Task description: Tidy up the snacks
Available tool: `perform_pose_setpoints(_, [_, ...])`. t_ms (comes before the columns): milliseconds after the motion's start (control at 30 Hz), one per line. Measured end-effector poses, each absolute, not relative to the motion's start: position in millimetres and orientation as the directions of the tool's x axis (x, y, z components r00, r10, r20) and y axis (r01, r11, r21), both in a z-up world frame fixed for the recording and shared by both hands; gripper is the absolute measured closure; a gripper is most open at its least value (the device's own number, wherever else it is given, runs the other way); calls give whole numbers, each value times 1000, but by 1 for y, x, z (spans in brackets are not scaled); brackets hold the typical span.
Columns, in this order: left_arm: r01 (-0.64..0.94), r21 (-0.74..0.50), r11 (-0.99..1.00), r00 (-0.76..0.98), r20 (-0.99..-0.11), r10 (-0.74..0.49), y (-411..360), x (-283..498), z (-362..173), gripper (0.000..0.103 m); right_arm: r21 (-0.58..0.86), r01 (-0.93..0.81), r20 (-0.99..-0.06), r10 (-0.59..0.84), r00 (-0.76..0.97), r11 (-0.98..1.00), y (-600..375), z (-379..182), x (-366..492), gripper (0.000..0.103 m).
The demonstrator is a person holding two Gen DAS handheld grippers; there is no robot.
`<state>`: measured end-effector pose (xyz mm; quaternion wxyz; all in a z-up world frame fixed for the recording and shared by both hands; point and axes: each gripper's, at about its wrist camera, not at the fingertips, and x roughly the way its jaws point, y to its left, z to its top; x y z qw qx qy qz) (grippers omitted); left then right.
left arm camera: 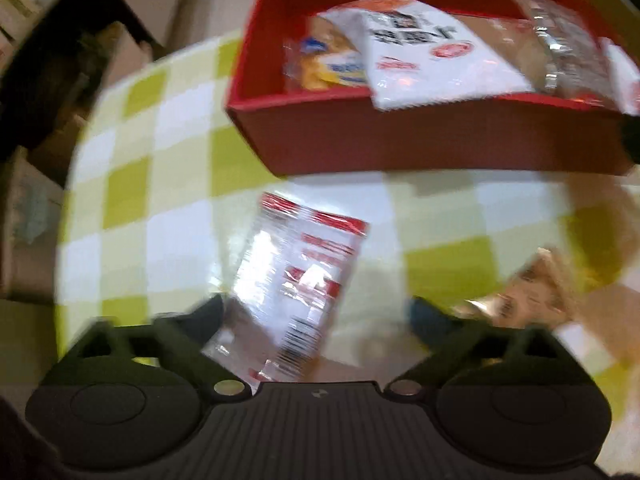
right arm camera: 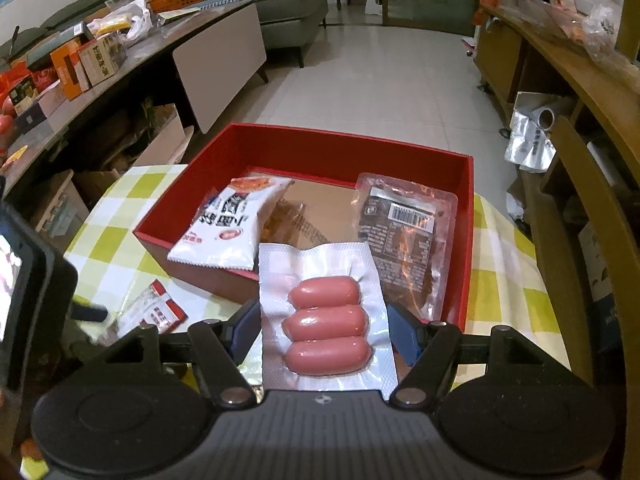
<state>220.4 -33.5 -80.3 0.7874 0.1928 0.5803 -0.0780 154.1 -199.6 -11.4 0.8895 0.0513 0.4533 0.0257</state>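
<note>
Two grippers are seen mid-sort: the right gripper [right arm camera: 324, 334] clamped on a vacuum-packed sausage pack [right arm camera: 326, 320] at the red box [right arm camera: 352, 146], the left gripper [left arm camera: 316, 312] spread wide over a red-and-clear snack packet [left arm camera: 300, 276] on the checked tablecloth [left arm camera: 132, 208], judged next to be closed upon.

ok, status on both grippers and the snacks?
Left hand-held gripper open over red-and-white packet on table. Right hand-held gripper shut on sausage pack at red box. Nothing blocking.

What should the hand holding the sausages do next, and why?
Probably move the sausage pack forward over the red box and let go. The right gripper has its fingers pressed on the pack's edges, and the box just ahead already holds other snacks with bare floor left.
</note>
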Motion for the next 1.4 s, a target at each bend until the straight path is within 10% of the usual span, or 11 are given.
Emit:
perform_pose_setpoints(100, [312,111,944,257,-966,29,-20,228,-78,10,117,-1,-806,96,585,993,-199,-13,154,26])
perform_pose_setpoints(200, [308,141,941,286,-957,49,-13,224,-67,53,119,-25,-808,111,579,993,-191,-13,153,26])
perform_pose_setpoints(833, [259,45,965,298,-954,-36,-9,193,-29,73,69,-87,-826,106,554,994,-168,-18,143,26])
perform_pose_setpoints(900, [270,18,963,310,-948,-69,-11,192,-21,98,72,-83,-821,106,561,994,-170,-15,143,26])
perform_pose_setpoints(1067, [272,94,958,361,-933,-11,-19,181,-15,73,74,-77,-826,104,555,994,-172,-17,141,26])
perform_pose_setpoints(1133, [239,176,955,387,-919,73,-18,185,-27,29,75,-76,-825,105,555,994,-172,-16,141,26])
perform_pose_setpoints(1400, [297,171,939,313,-947,73,-7,211,-75,14,84,-80,-833,114,542,993,-175,-21,141,26])
